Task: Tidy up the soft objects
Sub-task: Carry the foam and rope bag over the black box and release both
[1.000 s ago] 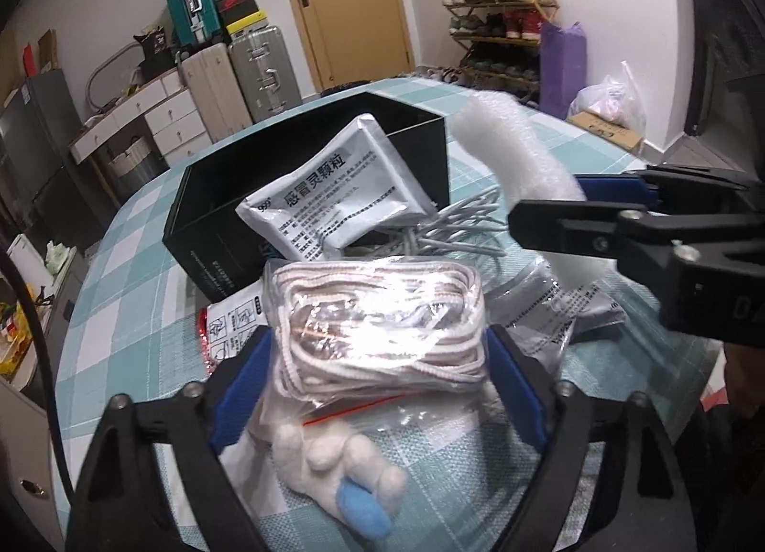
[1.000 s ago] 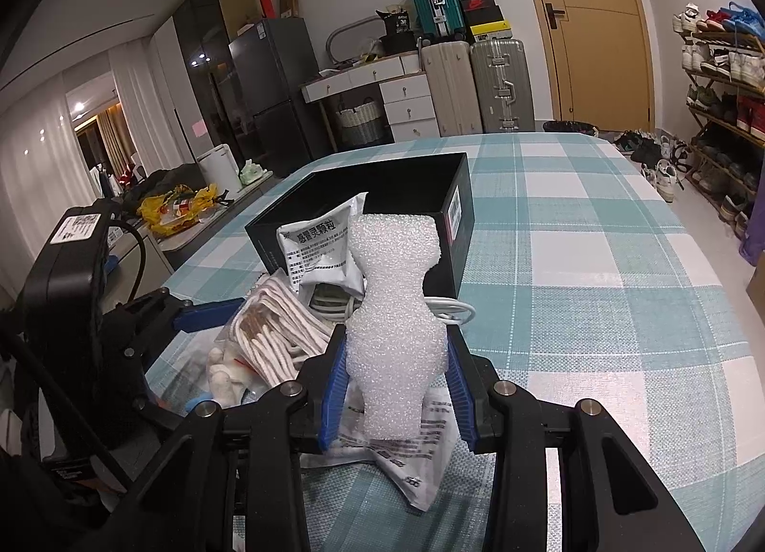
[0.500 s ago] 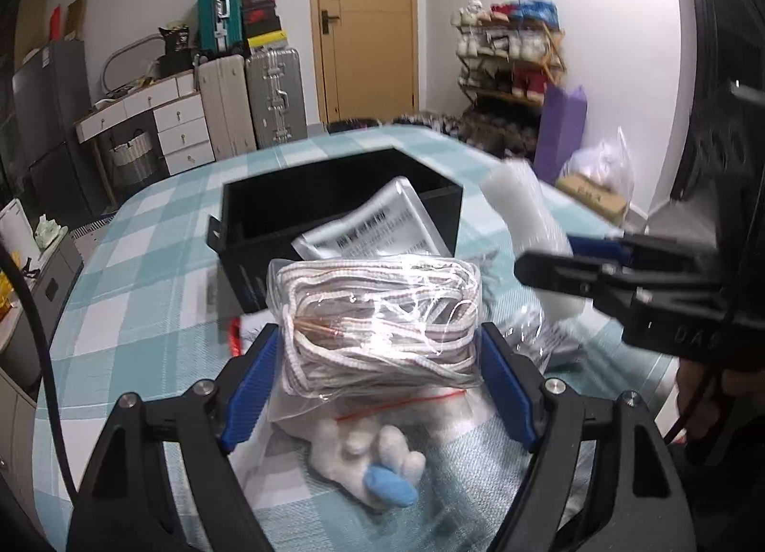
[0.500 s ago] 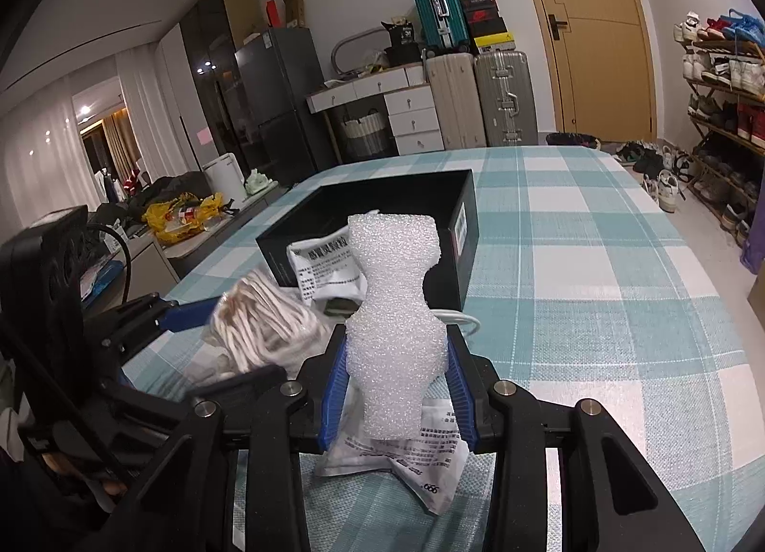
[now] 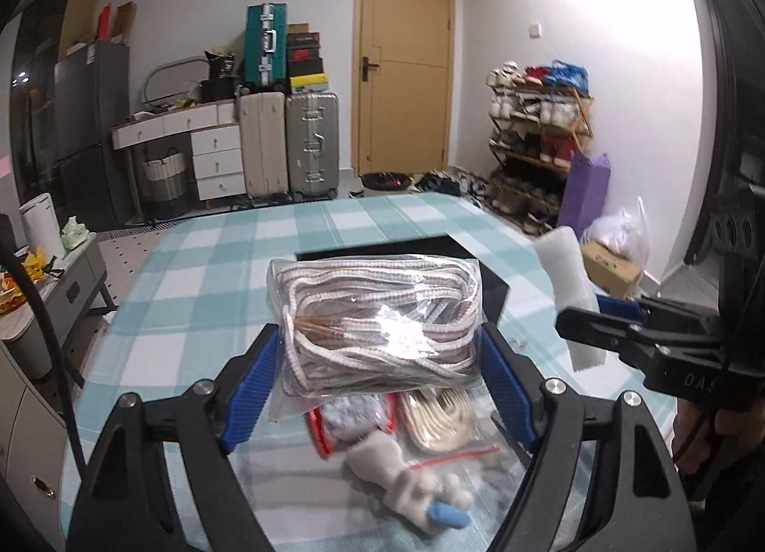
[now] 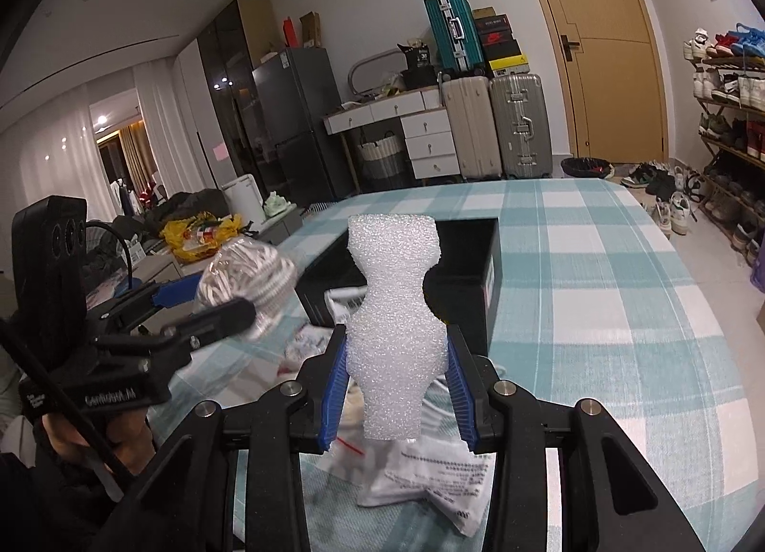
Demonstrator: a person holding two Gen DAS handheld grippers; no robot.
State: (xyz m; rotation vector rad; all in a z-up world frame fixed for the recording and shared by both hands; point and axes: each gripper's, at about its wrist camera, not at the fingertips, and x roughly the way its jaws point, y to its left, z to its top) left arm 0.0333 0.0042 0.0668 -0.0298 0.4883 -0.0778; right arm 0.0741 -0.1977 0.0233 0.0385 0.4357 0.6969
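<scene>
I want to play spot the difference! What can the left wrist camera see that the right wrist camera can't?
Only the left wrist view shows the little white plush toy with a blue tip and the red-edged packet lying on the table under the left gripper.

Only the right wrist view shows the white printed pouch below the right gripper, and the yellow bag.

Both show the bag of white cord, the white foam piece, the black box and the checked tablecloth.

Your left-wrist view: sits behind left tool (image 5: 380, 361), faces door (image 5: 401, 69), tilted down at bench (image 5: 201, 265), close. Your right-wrist view: behind right tool (image 6: 397, 389), same heading. Both share black box (image 6: 478, 260), bench, suitcases (image 6: 516, 122); each catches other tool at frame edge.
</scene>
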